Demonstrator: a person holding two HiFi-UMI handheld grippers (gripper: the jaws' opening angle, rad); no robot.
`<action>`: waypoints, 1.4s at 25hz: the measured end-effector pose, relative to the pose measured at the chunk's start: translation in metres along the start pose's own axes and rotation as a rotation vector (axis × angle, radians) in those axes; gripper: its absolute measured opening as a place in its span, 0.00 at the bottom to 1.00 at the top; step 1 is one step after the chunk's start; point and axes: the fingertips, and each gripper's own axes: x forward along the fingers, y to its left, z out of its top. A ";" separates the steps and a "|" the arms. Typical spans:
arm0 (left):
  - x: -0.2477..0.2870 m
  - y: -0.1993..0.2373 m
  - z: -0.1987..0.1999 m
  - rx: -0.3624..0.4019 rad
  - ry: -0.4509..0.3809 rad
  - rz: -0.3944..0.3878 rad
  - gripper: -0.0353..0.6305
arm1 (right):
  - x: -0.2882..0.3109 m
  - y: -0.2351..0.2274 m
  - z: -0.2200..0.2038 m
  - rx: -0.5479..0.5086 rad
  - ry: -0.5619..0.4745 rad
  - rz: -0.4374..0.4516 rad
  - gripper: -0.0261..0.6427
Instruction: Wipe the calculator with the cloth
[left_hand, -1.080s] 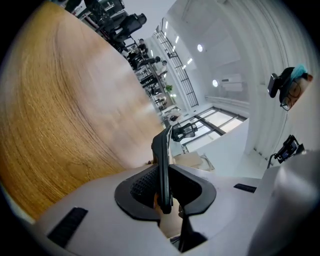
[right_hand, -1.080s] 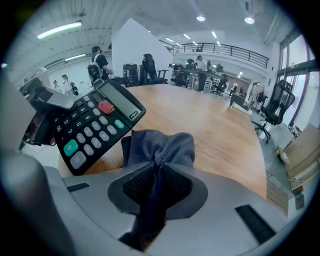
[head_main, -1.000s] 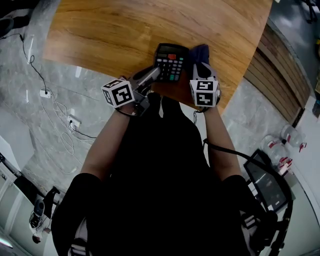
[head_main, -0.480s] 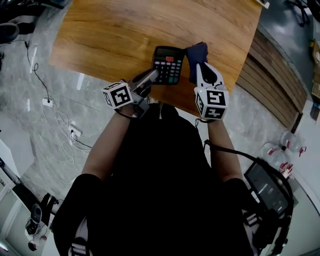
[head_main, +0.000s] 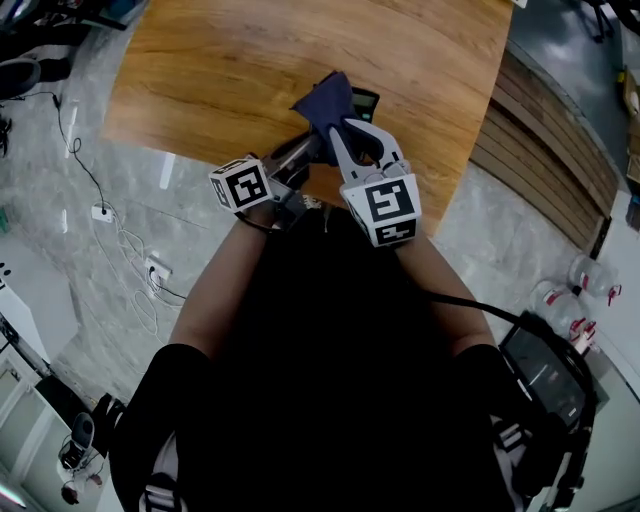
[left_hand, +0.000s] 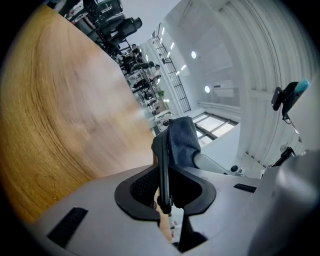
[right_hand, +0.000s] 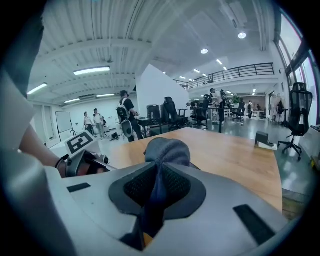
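In the head view my right gripper is shut on the dark blue cloth, which is lifted in front of the black calculator. Only a corner of the calculator shows past the cloth. My left gripper reaches in from the left and grips the calculator's near edge. In the left gripper view the calculator stands edge-on between the jaws of my left gripper, with the cloth just behind it. The right gripper view shows the cloth bunched between the jaws of my right gripper.
The wooden table stretches beyond both grippers, its near edge just under them. Cables and a wall socket lie on the grey floor at left. A slatted wooden panel and bottles are at right. People stand far off.
My right gripper has risen with the cloth and swung left, from beside the calculator to in front of it. My left gripper has lifted a little with the calculator.
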 end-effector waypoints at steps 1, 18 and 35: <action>0.000 -0.001 0.001 -0.005 -0.004 -0.004 0.16 | 0.002 -0.002 -0.003 0.000 0.005 -0.006 0.10; 0.000 -0.001 0.010 -0.047 -0.039 -0.006 0.16 | -0.003 -0.054 -0.038 0.044 0.084 -0.123 0.10; -0.007 0.000 0.027 -0.064 -0.110 -0.001 0.16 | -0.004 0.013 -0.051 0.051 0.103 0.025 0.10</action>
